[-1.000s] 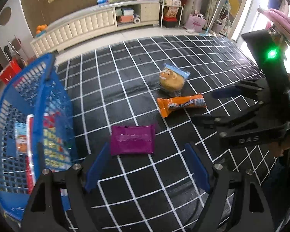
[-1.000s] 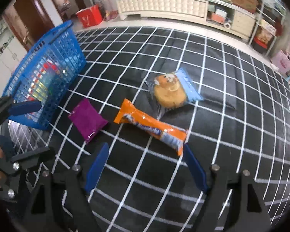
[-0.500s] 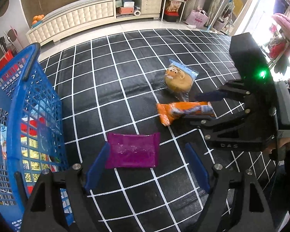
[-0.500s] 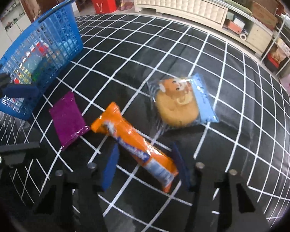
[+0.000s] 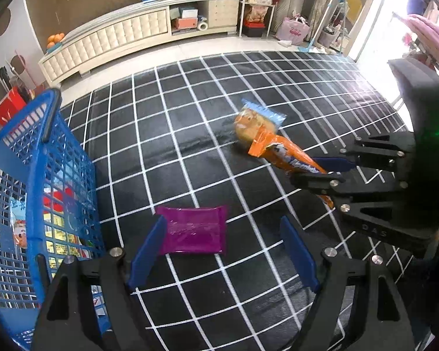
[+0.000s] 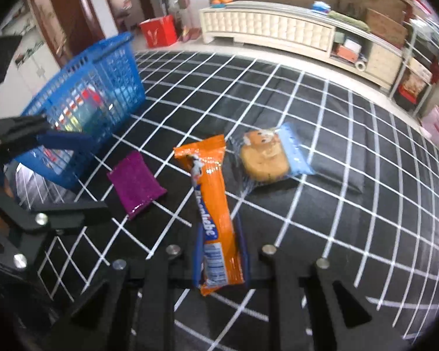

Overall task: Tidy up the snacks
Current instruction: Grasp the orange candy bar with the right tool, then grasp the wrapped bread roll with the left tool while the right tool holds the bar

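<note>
My right gripper [image 6: 219, 251] is shut on a long orange snack packet [image 6: 212, 204] and holds it lifted off the mat; the packet also shows in the left wrist view [image 5: 289, 161], clamped in that gripper [image 5: 322, 169]. My left gripper [image 5: 222, 251] is open, its blue fingers either side of a purple packet [image 5: 194, 229] flat on the black checked mat. The purple packet also shows in the right wrist view [image 6: 134, 180]. A wrapped round cake with a blue end [image 6: 266, 158] lies on the mat, also visible in the left wrist view [image 5: 254, 122].
A blue plastic basket [image 5: 41, 193] holding several snack packs stands on the mat's left side, also in the right wrist view [image 6: 99, 87]. A long cream cabinet [image 5: 125, 38] runs along the back wall, with shelves and bags to its right.
My right gripper has closed on the orange packet and lifted it off the mat. My left gripper has moved closer to the purple packet and stays open.
</note>
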A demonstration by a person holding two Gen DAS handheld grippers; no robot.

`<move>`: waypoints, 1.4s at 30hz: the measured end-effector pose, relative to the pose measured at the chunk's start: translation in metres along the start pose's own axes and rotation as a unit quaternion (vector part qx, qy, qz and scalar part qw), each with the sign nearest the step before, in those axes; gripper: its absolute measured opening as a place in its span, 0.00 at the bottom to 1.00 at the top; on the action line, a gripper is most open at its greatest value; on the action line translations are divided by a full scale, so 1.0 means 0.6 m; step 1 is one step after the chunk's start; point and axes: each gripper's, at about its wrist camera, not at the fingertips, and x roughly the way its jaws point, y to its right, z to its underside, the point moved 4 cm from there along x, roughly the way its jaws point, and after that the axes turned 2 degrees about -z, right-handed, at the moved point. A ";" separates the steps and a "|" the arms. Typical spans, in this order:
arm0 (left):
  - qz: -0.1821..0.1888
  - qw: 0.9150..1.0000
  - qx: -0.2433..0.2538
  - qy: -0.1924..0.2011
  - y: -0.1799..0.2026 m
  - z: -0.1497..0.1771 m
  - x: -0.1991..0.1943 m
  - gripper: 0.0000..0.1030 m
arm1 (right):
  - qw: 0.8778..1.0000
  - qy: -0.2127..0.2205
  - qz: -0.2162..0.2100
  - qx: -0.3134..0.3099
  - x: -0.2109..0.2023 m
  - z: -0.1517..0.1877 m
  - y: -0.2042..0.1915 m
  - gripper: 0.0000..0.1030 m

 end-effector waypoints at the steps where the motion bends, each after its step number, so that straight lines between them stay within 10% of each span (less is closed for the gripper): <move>1: 0.001 1.000 0.004 0.003 0.003 -0.002 -0.004 0.76 | 1.000 0.000 0.006 0.011 -0.009 0.001 0.002 0.24; 22: -0.010 0.987 0.160 -0.016 0.108 -0.127 0.074 0.76 | 0.967 0.050 0.048 0.246 -0.048 0.002 0.154 0.24; 42: -0.012 0.974 0.212 -0.075 0.116 -0.169 0.248 0.76 | 0.964 0.053 0.046 0.255 -0.025 0.013 0.191 0.24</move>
